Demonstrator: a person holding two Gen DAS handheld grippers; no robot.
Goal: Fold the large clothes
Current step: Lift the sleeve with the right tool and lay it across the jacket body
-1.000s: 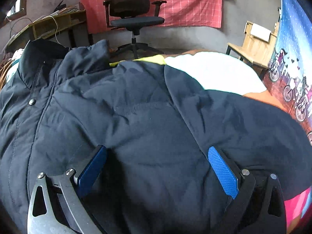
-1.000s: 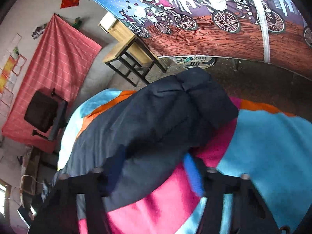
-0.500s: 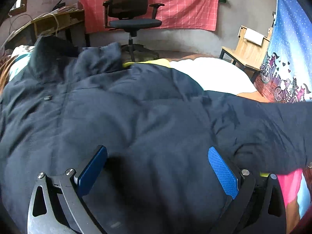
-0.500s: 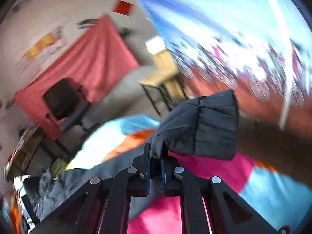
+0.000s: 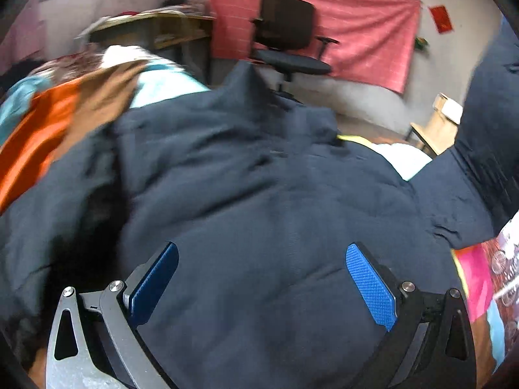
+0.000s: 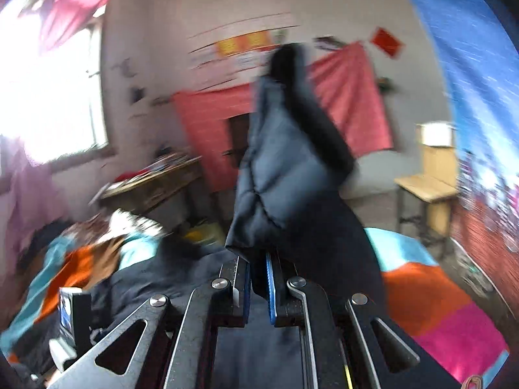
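Note:
A large dark navy puffer jacket (image 5: 259, 201) lies spread on a bed with a colourful blanket (image 5: 48, 123). My left gripper (image 5: 259, 278) is open, its blue pads (image 5: 369, 282) wide apart just over the jacket's body, holding nothing. My right gripper (image 6: 258, 278) is shut on the jacket's sleeve (image 6: 285, 168) and holds it lifted in the air, the cuff end standing up above the jaws. The raised sleeve also shows at the right edge of the left wrist view (image 5: 489, 123).
A black office chair (image 5: 285, 42) stands before a red cloth (image 5: 356, 32) on the far wall. A wooden desk (image 6: 152, 188) is at the left and a wooden chair (image 6: 431, 181) at the right. A printed curtain (image 6: 480, 97) hangs on the right.
My right gripper closed on the sleeve and lifted it up from the bed, swinging toward the jacket's body. My left gripper stayed open and shifted over the jacket.

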